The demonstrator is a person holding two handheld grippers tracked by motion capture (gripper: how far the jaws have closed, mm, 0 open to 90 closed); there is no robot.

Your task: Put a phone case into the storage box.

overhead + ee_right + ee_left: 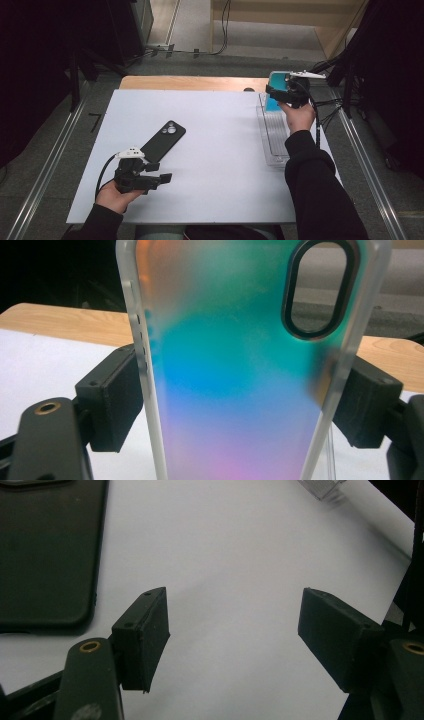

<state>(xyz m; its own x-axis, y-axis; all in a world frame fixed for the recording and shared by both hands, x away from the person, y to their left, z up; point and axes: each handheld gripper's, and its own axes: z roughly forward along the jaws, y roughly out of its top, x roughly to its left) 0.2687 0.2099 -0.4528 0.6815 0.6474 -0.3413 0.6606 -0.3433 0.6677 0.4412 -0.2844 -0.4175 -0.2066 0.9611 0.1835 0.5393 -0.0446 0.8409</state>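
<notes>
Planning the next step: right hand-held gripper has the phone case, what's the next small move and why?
Probably carry the iridescent phone case over toward the black phone. The right hand-held gripper grips the case by its edges above the clear tray, while the phone lies bare, back up, beside the open, empty left hand-held gripper.

The iridescent case [240,380] stands upright, clamped by its edges, above the clear tray's [272,132] far end.

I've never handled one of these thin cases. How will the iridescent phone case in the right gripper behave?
The phone case, clamped at its frosted edges by the right gripper, is an empty shell, so probably light. Its thin walls may flex inward. The smooth rims could slip.
</notes>
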